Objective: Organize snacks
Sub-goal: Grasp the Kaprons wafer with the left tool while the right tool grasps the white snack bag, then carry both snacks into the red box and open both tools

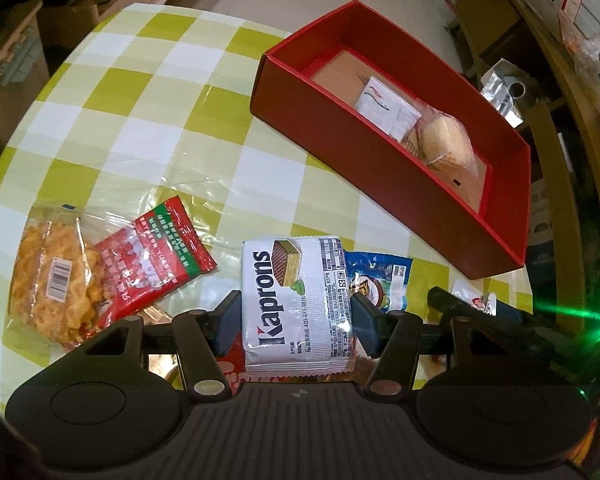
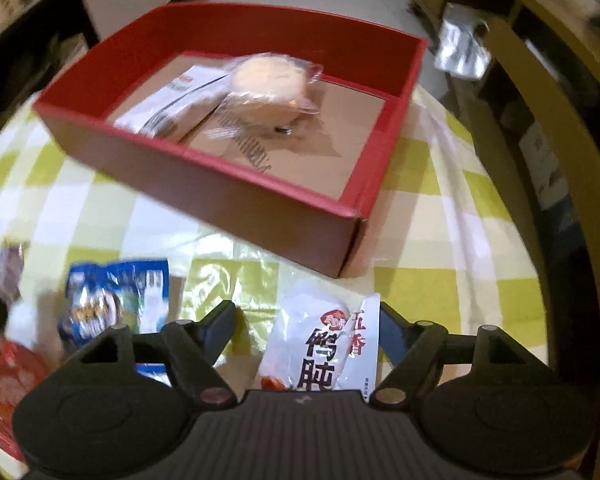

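A red box [image 1: 332,128] stands on the checked table and holds a white sachet [image 1: 380,106] and a round wrapped cake [image 1: 446,140]; it also shows in the right wrist view [image 2: 236,188]. My left gripper [image 1: 296,314] is shut on a white Kaprons wafer pack [image 1: 296,300], its pads pressing both sides. My right gripper [image 2: 306,324] is open around a white pack with red Chinese print [image 2: 332,344] that lies on the table, closer to the right finger.
A blue snack pack [image 1: 380,280] lies just right of the wafer pack and shows in the right wrist view [image 2: 116,300]. A red-and-green pack [image 1: 156,256] and a clear bag of fried noodle cake [image 1: 56,276] lie left. A wooden chair [image 2: 560,128] stands right of the table.
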Action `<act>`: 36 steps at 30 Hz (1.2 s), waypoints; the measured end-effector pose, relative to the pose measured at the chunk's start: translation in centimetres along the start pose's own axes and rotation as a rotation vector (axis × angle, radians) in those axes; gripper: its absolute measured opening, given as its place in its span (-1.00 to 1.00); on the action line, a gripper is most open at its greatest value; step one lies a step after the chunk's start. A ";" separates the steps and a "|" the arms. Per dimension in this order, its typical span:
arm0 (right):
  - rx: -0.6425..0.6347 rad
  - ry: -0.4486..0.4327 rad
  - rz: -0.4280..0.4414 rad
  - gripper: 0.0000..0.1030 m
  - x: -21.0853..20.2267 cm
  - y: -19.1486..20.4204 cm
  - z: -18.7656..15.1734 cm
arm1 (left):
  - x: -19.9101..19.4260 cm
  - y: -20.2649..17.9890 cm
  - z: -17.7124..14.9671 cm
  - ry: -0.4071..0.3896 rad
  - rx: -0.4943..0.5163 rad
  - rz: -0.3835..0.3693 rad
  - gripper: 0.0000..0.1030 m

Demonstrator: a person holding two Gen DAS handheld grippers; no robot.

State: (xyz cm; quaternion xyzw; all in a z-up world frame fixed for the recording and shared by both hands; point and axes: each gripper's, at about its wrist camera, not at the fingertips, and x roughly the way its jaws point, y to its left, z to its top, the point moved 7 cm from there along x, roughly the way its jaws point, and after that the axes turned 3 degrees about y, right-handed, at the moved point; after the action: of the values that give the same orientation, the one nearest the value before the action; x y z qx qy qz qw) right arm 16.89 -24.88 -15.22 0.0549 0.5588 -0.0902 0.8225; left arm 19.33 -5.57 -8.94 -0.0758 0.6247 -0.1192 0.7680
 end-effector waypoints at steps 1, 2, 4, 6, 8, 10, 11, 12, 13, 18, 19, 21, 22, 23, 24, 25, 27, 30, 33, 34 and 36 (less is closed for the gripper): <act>-0.009 0.002 0.002 0.53 -0.2 -0.1 -0.2 | 0.1 0.0 0.0 0.004 0.001 -0.001 0.26; -0.016 0.001 0.005 0.42 -0.4 -0.3 -0.5 | 0.1 -0.1 -0.1 0.006 0.002 -0.002 0.26; -0.001 -0.004 0.013 0.25 -0.8 -1.0 -1.0 | 0.2 -0.3 -0.1 0.011 0.010 -0.005 0.26; 0.011 0.004 0.019 0.23 -1.1 -1.5 -1.4 | 0.3 -0.6 -0.2 0.012 0.015 -0.008 0.26; 0.023 0.007 0.025 0.22 -1.4 -1.8 -2.0 | 0.4 -1.1 -0.4 0.015 0.026 -0.014 0.26; 0.039 0.005 0.040 0.19 -2.0 -2.3 -2.4 | 0.5 -1.8 -0.6 0.020 0.043 -0.016 0.26; 0.043 0.000 0.048 0.18 -2.4 -2.4 -2.6 | 0.5 -2.1 -0.8 0.021 0.049 -0.015 0.26; 0.047 -0.007 0.050 0.18 -2.8 -2.6 -2.7 | 0.6 -2.4 -1.0 0.022 0.055 -0.016 0.26; 0.051 -0.017 0.053 0.18 -3.2 -2.8 -2.8 | 0.6 -2.7 -1.1 0.025 0.063 -0.018 0.26; 0.067 -0.055 0.092 0.18 -4.7 -2.9 -2.6 | 0.7 -3.7 -1.5 0.021 0.094 -0.011 0.26; 0.066 -0.065 0.097 0.18 -5.0 -2.9 -2.5 | 0.8 -3.9 -1.5 0.018 0.099 -0.004 0.26; 0.068 -0.078 0.109 0.19 -5.4 -2.8 -2.2 | 0.8 -4.1 -1.5 0.011 0.108 0.008 0.26; 0.067 -0.084 0.116 0.18 -5.5 -2.7 -2.1 | 0.8 -4.2 -1.5 0.008 0.112 0.013 0.26; 0.064 -0.091 0.121 0.18 -5.7 -2.6 -1.9 | 0.9 -4.3 -1.4 0.004 0.116 0.018 0.26; 0.061 -0.098 0.125 0.18 -6.0 -2.5 -1.7 | 0.9 -4.4 -1.4 -0.001 0.121 0.025 0.26; 0.059 -0.107 0.128 0.18 -6.2 -2.4 -1.6 | 0.8 -4.6 -1.4 -0.008 0.127 0.032 0.26; 0.057 -0.125 0.135 0.18 -6.6 -2.3 -1.2 | 0.8 -4.8 -1.3 -0.020 0.138 0.046 0.26; 0.056 -0.152 0.145 0.18 -7.3 -2.2 -0.6 | 0.6 -5.1 -1.1 -0.040 0.153 0.062 0.26; 0.052 -0.174 0.154 0.18 -7.8 -2.1 0.0 | 0.3 -5.3 -0.9 -0.062 0.166 0.077 0.26; 0.052 -0.181 0.159 0.19 -8.0 -2.1 0.2 | 0.2 -5.4 -0.8 -0.072 0.171 0.084 0.26; 0.051 -0.195 0.166 0.18 -8.3 -2.0 0.6 | 0.0 -5.5 -0.6 -0.091 0.177 0.100 0.26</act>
State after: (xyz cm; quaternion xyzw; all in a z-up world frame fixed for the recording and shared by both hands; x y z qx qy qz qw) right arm 14.03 -26.20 -7.22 0.1127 0.4672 -0.0410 0.8760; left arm 18.29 -10.86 -7.62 0.0183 0.5792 -0.1321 0.8042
